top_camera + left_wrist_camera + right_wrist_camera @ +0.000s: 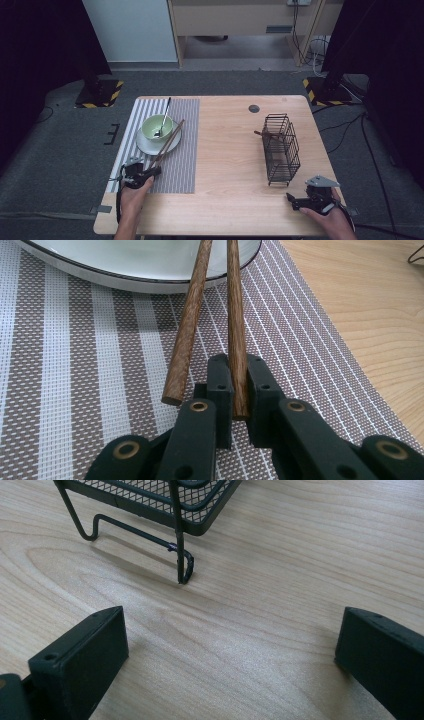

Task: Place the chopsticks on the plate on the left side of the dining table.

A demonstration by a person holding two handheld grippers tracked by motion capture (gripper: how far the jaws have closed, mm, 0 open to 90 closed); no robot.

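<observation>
Two brown wooden chopsticks (pixel 166 143) lean from the white plate (pixel 143 145) down onto the striped placemat (pixel 182 165). My left gripper (pixel 152 171) is shut on the near end of one chopstick (pixel 236 340); the other chopstick (pixel 188 330) lies loose just to its left in the left gripper view. A green bowl (pixel 156 126) with a metal spoon (pixel 163 117) sits on the plate. My right gripper (pixel 292 201) rests at the table's near right corner, jaws wide open over bare wood (pixel 230 645), just short of the black wire basket (pixel 281 147).
The wire basket's foot (pixel 182 565) stands close in front of the right gripper. The wooden table (pixel 225 150) has a round cable hole (pixel 254 108) at the back. Black stands with yellow-striped bases (pixel 100 92) flank the far side.
</observation>
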